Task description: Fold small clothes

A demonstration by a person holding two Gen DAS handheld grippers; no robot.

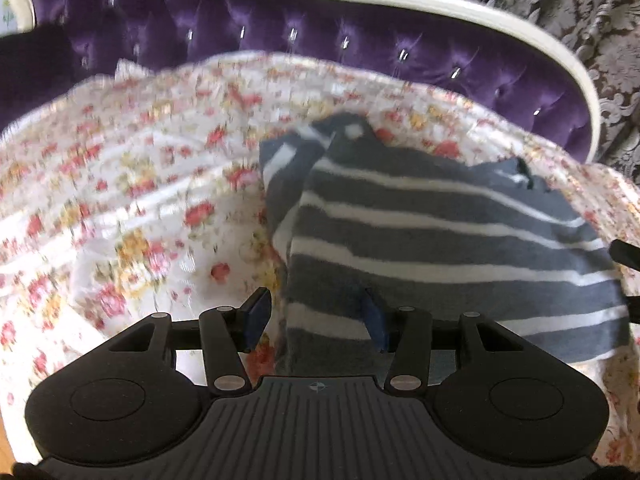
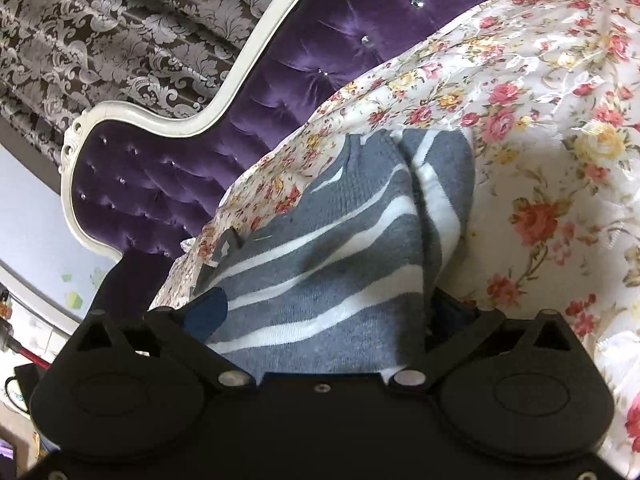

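Note:
A grey sweater with white stripes (image 1: 440, 240) lies folded on a floral bedspread (image 1: 140, 200). In the left wrist view my left gripper (image 1: 316, 318) stands half open over the sweater's near left corner. Its right finger rests against the knit, and its left pad (image 1: 258, 316) is clear of the cloth over the bedspread. In the right wrist view the sweater (image 2: 320, 264) fills the gap of my right gripper (image 2: 330, 312), whose jaws stand wide apart. The left pad (image 2: 208, 312) sits at one edge of the cloth and the right finger at the other.
A purple tufted headboard (image 1: 280, 20) with a white frame (image 2: 160, 116) rises behind the bed. Grey damask curtains (image 2: 100, 20) hang beyond it. Floral bedspread (image 2: 540, 140) stretches to the right of the sweater. Black parts of the other gripper (image 1: 626, 256) show at the right edge.

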